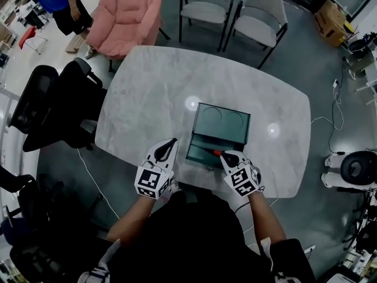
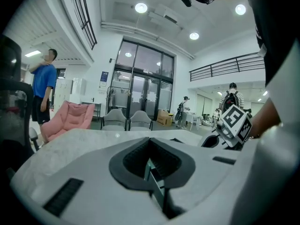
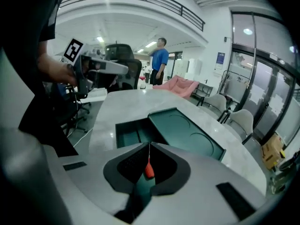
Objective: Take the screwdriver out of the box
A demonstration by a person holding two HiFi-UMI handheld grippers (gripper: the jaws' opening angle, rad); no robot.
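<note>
head view, centre: screwdriver [image 1: 215, 152] shows only its red handle end and a thin dark bit of shaft, rest is under the right gripper [image 1: 225, 155]. right gripper view: handle sits low behind the closed fingers [image 3: 129, 161], contact can't be told. box [image 1: 222, 122] near compartment partly covered. left gripper view: only a green sliver of box, rest behind the left gripper [image 2: 150, 139]. worktop [image 1: 153, 93] near edge hidden by the torso [image 1: 194, 246].

The table [image 1: 147, 87] is polished, marble-like stone, glossy. The box [image 1: 221, 122] looks like satin dark-green metal. The screwdriver [image 1: 217, 152] handle is shiny red plastic. The left tool [image 2: 150, 142] and right tool [image 3: 150, 146] have matt white plastic shells and ribbed black pads [image 2: 133, 156].
</note>
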